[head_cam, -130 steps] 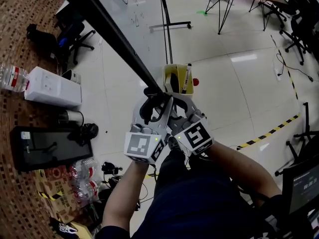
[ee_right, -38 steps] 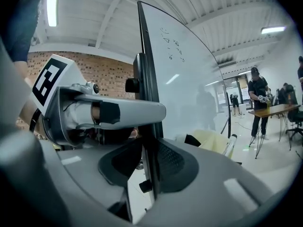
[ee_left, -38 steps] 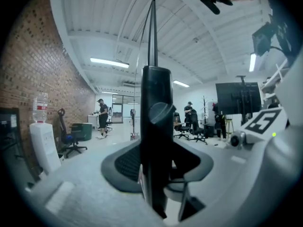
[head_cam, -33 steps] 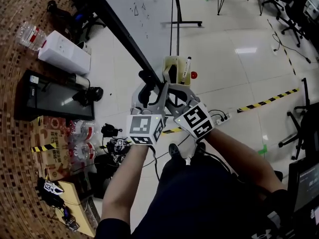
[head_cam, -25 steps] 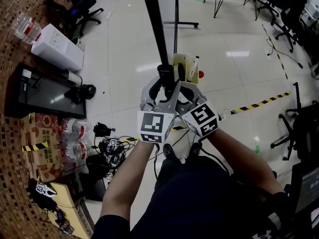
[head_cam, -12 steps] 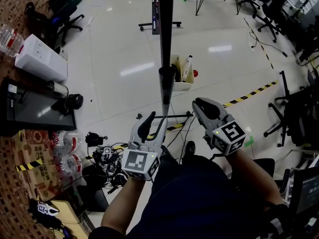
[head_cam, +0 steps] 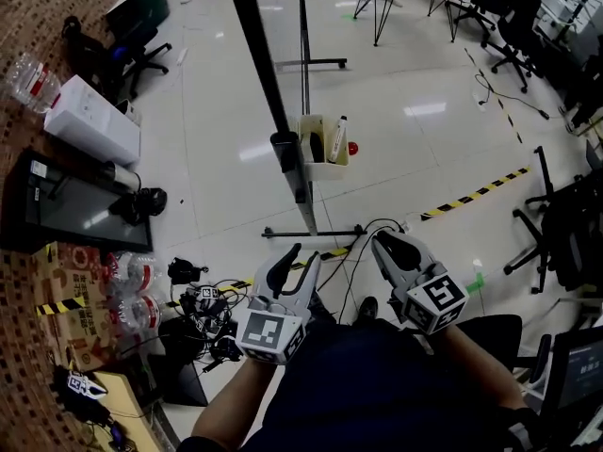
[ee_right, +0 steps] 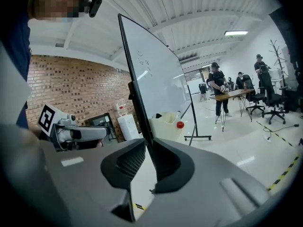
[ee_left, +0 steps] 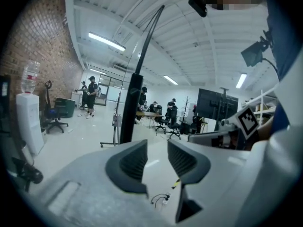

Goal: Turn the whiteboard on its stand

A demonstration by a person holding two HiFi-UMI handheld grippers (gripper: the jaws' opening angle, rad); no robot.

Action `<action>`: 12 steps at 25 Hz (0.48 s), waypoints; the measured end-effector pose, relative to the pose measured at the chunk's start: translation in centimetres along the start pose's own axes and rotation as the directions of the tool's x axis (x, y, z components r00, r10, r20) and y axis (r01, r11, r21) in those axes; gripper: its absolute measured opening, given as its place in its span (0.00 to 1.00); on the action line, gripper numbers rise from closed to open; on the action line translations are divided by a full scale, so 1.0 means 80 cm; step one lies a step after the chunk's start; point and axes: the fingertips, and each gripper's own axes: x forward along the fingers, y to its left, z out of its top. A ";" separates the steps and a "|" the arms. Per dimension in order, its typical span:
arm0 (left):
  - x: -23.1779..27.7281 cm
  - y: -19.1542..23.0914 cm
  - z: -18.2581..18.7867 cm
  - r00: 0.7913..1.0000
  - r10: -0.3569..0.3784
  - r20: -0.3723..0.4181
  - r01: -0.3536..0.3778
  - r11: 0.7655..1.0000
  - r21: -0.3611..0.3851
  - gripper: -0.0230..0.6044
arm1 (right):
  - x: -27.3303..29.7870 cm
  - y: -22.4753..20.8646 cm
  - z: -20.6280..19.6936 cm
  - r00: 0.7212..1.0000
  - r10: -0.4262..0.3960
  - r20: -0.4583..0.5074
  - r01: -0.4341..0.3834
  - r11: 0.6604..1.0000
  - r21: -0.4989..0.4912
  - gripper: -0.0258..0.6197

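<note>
The whiteboard (head_cam: 268, 92) stands almost edge-on to me, its black frame running down to the stand's foot (head_cam: 311, 234). A cream tray (head_cam: 320, 153) with markers hangs on it. Both grippers are drawn back near my body, clear of the board. My left gripper (head_cam: 294, 260) has just been closing; a narrow gap remains between its jaws and nothing is in it (ee_left: 157, 149). My right gripper (head_cam: 384, 243) is shut and empty (ee_right: 147, 148). In the right gripper view the board's white face (ee_right: 156, 79) rises just beyond the jaws.
A white water dispenser (head_cam: 89, 121), a black screen (head_cam: 66, 205), bottles (head_cam: 132, 290) and tangled cables (head_cam: 203, 299) lie at the left. Yellow-black floor tape (head_cam: 471, 196) and office chairs (head_cam: 556, 234) are at the right. People (ee_right: 218, 89) stand far off.
Both grippers were at the whiteboard's frame edge; they have let go and pulled back toward me. The board has swung from slanted to almost edge-on.
</note>
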 end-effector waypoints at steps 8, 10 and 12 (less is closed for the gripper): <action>0.007 -0.076 -0.015 0.998 0.008 0.064 -0.007 1.000 -0.016 0.23 | -0.049 0.020 0.020 0.992 0.086 0.097 -0.081 0.995 -0.053 0.12; 0.005 -0.085 -0.015 0.997 0.015 0.071 -0.015 1.000 -0.006 0.23 | -0.057 0.022 0.029 0.987 0.111 0.114 -0.102 0.991 -0.081 0.12; 0.004 -0.087 -0.014 0.997 0.026 0.075 -0.027 1.000 0.005 0.23 | -0.063 0.025 0.041 0.982 0.133 0.137 -0.119 0.987 -0.108 0.12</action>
